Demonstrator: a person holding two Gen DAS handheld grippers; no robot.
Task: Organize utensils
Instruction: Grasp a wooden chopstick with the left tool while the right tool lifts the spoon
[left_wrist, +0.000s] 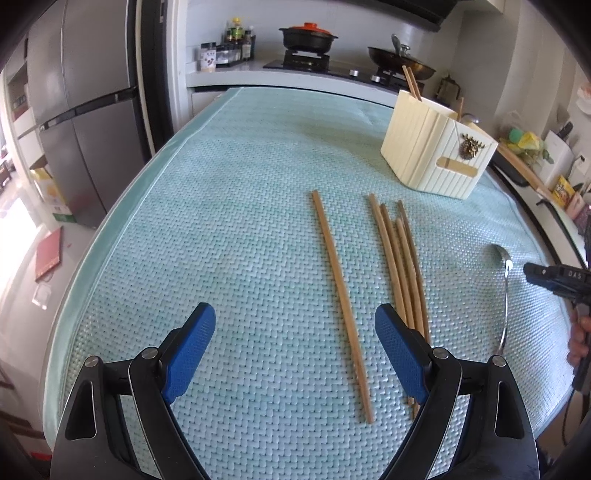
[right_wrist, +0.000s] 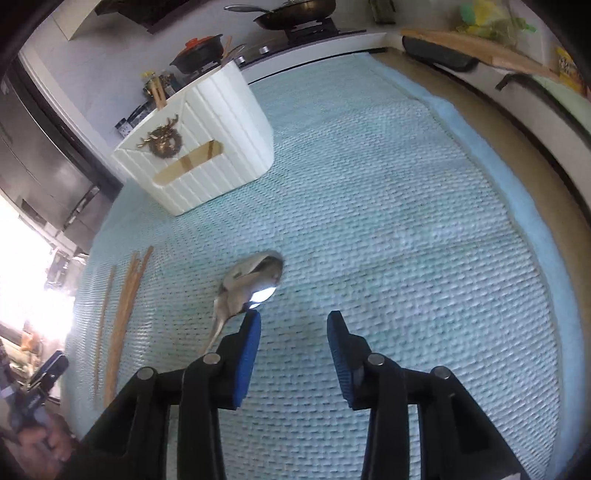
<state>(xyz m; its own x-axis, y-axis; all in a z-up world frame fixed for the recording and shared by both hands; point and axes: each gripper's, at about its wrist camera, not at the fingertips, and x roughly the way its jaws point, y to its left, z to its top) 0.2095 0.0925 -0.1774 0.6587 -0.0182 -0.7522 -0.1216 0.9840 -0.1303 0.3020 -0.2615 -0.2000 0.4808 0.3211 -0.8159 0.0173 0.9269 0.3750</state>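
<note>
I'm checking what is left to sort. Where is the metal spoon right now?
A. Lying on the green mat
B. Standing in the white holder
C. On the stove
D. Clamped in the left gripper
A: the spoon lies flat on the mat, just left of the open right gripper, outside the white holder.

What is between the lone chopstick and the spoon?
A bunch of chopsticks lies on the mat between the lone chopstick and the spoon. The left wrist view shows it best.
</note>
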